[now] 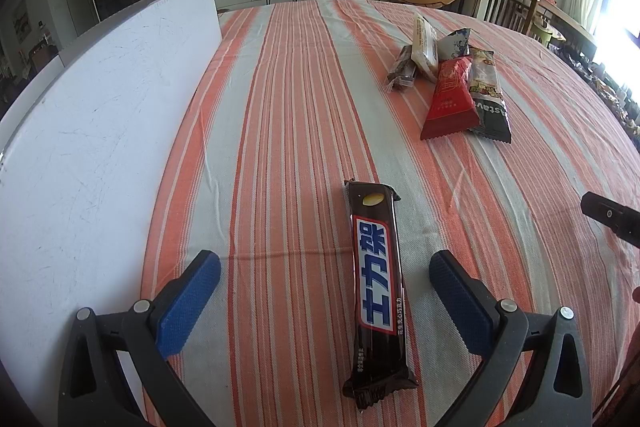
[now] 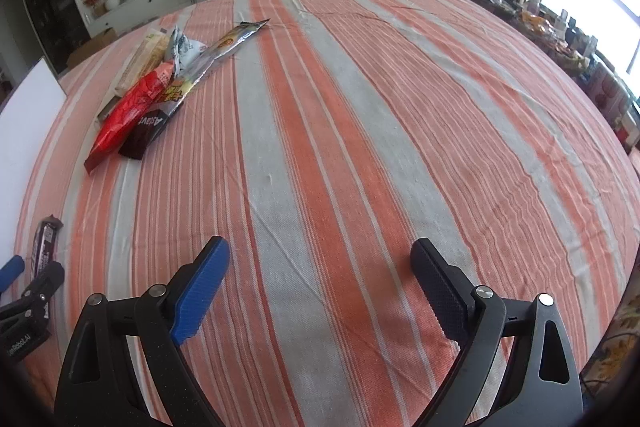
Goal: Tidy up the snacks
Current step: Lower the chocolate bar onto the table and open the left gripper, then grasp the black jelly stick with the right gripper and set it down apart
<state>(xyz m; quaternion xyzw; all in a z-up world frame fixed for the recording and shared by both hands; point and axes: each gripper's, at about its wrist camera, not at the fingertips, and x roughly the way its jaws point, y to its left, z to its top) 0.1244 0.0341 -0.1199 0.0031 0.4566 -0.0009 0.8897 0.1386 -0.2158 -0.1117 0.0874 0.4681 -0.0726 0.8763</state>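
A brown Snickers bar point(image 1: 376, 291) lies flat on the striped tablecloth point(image 1: 280, 147), lengthwise between the wide-open fingers of my left gripper point(image 1: 324, 267), nearer the right finger; nothing is gripped. A pile of snack packets sits farther off to the right: a red packet point(image 1: 448, 99), a dark long packet point(image 1: 488, 95), a beige bar point(image 1: 424, 43) and a small dark bar point(image 1: 402, 69). In the right wrist view the pile point(image 2: 148, 95) lies far left. My right gripper point(image 2: 320, 263) is open and empty above bare cloth. The Snickers bar point(image 2: 46, 241) and left gripper point(image 2: 28, 287) show at its left edge.
A white board point(image 1: 92, 147) lies flat along the left side of the table. The table's far edge curves round beyond the pile. A wooden chair point(image 1: 504, 3) and a cluttered side table point(image 2: 560, 39) stand to the right.
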